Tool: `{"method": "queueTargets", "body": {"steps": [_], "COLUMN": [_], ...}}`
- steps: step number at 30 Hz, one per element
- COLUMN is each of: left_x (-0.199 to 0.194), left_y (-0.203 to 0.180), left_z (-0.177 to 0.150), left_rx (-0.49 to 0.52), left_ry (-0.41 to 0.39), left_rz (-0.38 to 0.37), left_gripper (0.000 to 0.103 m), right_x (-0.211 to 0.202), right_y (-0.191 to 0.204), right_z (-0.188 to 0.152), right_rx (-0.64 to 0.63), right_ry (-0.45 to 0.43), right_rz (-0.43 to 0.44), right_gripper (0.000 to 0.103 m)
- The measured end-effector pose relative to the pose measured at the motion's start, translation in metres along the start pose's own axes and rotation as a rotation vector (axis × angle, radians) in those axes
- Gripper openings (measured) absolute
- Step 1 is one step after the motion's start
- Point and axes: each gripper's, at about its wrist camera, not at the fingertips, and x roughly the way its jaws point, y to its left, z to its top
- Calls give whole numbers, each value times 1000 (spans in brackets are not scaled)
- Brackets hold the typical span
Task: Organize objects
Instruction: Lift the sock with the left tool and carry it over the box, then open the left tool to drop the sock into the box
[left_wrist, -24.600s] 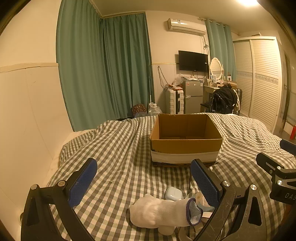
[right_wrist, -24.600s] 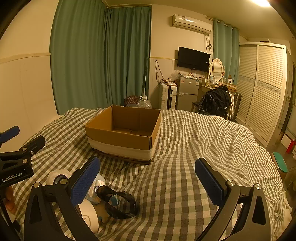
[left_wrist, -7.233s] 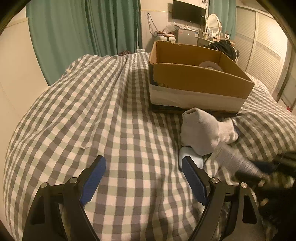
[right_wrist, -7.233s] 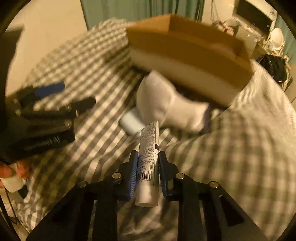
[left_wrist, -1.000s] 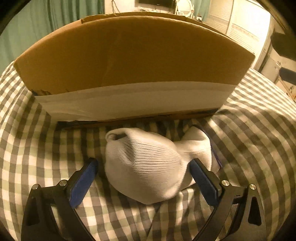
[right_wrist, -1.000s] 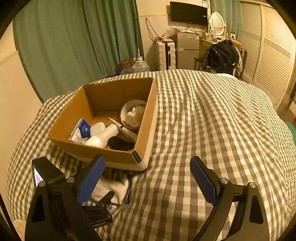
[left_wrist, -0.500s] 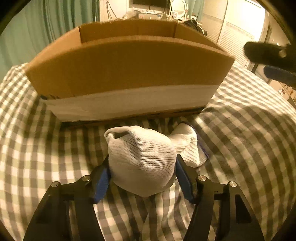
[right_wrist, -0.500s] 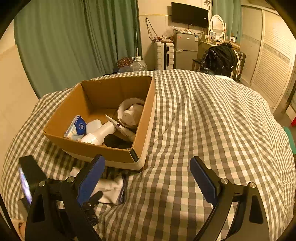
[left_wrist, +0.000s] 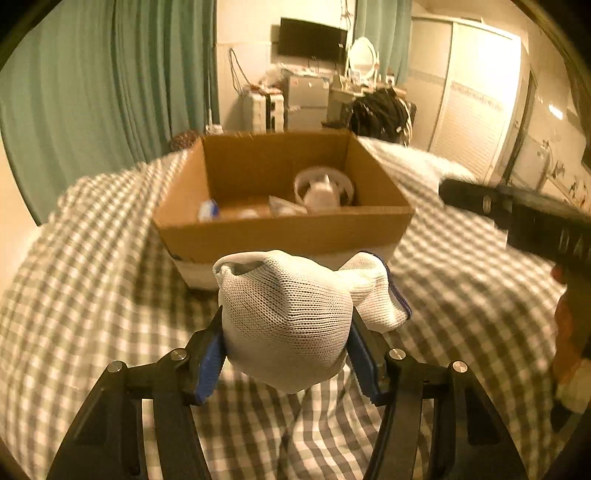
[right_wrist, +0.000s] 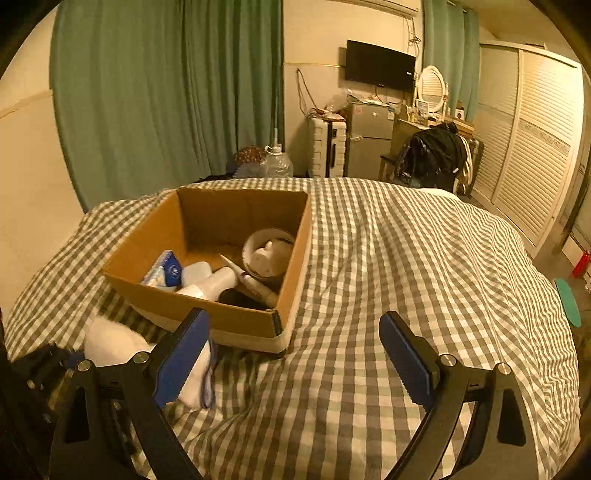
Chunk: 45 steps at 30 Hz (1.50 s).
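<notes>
My left gripper (left_wrist: 286, 350) is shut on a white rolled sock (left_wrist: 291, 314) with a blue-edged cuff and holds it above the checked bedspread (left_wrist: 92, 295), in front of the cardboard box (left_wrist: 280, 230). The sock also shows in the right wrist view (right_wrist: 110, 343), low at the left. The box (right_wrist: 236, 321) holds a white bowl (right_wrist: 269, 254), a blue packet (right_wrist: 168, 271), a white bottle (right_wrist: 210, 284) and a tube (right_wrist: 251, 282). My right gripper (right_wrist: 293, 354) is open and empty, above the bed, near the box's front right corner.
The bed (right_wrist: 424, 277) spreads wide to the right of the box. Green curtains (right_wrist: 166, 92) hang behind. A fridge (right_wrist: 369, 140), a chair with a black bag (right_wrist: 432, 155) and a slatted wardrobe (right_wrist: 535, 147) stand beyond the bed's far end.
My left gripper closed on the sock and lifted it off the bed, so the box's inside now shows. The right gripper has shifted only slightly and stayed open.
</notes>
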Motion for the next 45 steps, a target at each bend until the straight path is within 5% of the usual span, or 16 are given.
{"method": "queueTargets", "body": {"steps": [5, 12, 18, 23, 28, 36, 39, 43, 45], "left_x": [-27, -18, 13, 60, 105, 143, 143, 138, 133], "left_y": [11, 25, 32, 39, 50, 48, 47, 43, 42], "left_z": [36, 94, 140, 166, 167, 152, 152, 152, 154], "left_rx": [-5, 36, 49, 91, 75, 112, 113, 111, 103], "left_ry": [-60, -132, -142, -93, -54, 7, 7, -1, -7], "left_rz": [12, 93, 107, 64, 49, 69, 78, 107, 97], "left_gripper": [61, 61, 61, 61, 61, 64, 69, 91, 92], "right_x": [-22, -29, 1, 52, 100, 140, 141, 136, 132], "right_y": [4, 4, 18, 20, 19, 10, 4, -3, -5], "right_z": [16, 59, 100, 133, 146, 129, 127, 127, 127], "right_rx": [-35, -85, -193, -205, -195, -177, -158, -141, -135], "right_ry": [-53, -100, -134, -64, -35, 39, 52, 48, 43], "right_rz": [30, 58, 8, 18, -28, 22, 37, 36, 34], "right_gripper": [93, 93, 93, 93, 93, 93, 93, 93, 93]}}
